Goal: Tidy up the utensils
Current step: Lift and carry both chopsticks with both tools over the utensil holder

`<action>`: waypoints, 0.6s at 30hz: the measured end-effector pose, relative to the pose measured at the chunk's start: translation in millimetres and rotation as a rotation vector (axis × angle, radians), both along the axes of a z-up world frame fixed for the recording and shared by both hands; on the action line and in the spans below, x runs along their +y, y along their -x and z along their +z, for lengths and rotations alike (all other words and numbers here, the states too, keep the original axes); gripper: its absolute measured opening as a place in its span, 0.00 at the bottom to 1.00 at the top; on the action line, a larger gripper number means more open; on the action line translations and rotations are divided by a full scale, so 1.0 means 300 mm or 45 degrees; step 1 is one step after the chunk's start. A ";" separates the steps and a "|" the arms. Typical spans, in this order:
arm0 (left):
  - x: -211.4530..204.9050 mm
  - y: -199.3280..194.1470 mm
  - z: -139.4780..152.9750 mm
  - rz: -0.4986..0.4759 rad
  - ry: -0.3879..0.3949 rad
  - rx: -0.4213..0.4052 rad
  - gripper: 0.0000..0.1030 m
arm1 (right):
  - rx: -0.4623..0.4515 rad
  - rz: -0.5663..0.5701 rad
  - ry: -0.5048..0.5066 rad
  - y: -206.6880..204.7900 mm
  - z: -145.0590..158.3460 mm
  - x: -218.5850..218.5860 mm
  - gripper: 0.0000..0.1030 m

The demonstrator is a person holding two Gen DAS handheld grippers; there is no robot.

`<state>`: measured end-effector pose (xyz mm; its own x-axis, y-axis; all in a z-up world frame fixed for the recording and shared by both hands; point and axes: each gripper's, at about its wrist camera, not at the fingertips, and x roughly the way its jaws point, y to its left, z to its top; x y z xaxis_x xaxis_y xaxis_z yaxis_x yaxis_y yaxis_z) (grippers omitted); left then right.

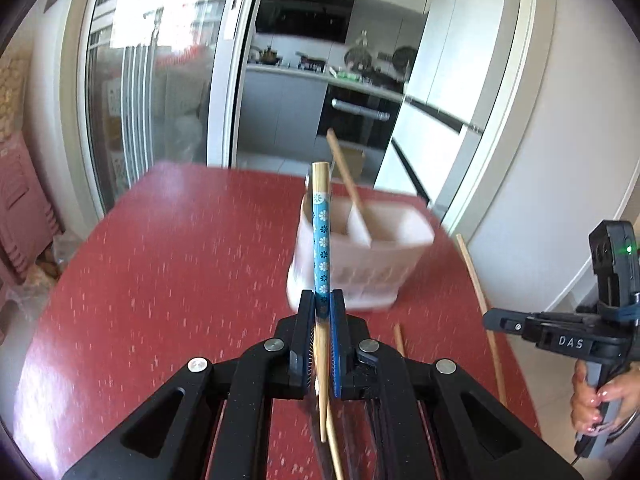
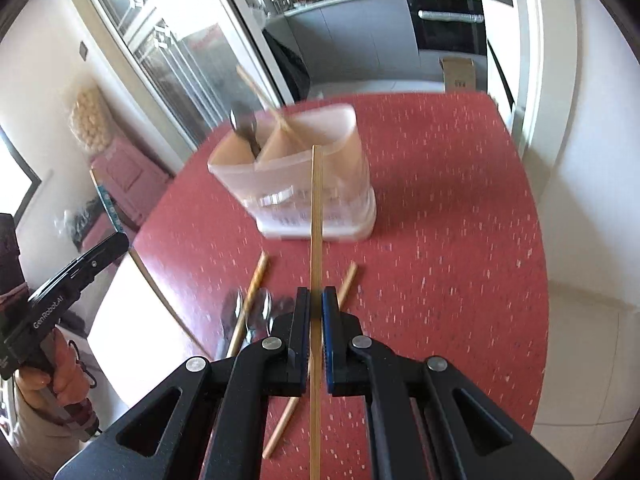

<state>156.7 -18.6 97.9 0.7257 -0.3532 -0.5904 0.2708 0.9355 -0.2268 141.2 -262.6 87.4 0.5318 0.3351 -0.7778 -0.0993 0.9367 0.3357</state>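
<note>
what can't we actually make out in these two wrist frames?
- Holder: motion-blurred in both views; slots at its base unreadable.
- Dark utensil in the holder's left compartment, right wrist view: blurred, type unclear.
- Spoons on the table, right wrist view: smeared, partly behind the right gripper; count unclear.
- Patterned chopstick, left wrist view: lower end hidden between the jaws of the left gripper.
- Plain chopstick: cut off by the bottom edge.

Red table, utensil holder, chopsticks, spoons
</note>
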 end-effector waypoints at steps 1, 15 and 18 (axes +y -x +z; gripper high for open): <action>-0.003 -0.015 0.025 0.003 0.008 -0.022 0.36 | -0.016 -0.005 -0.004 -0.012 0.009 0.002 0.06; -0.002 -0.229 0.336 0.045 0.086 -0.234 0.36 | -0.351 -0.042 -0.060 -0.269 0.282 0.020 0.06; -0.018 -0.282 0.358 0.051 0.092 -0.253 0.35 | -0.409 -0.041 -0.054 -0.331 0.303 0.046 0.06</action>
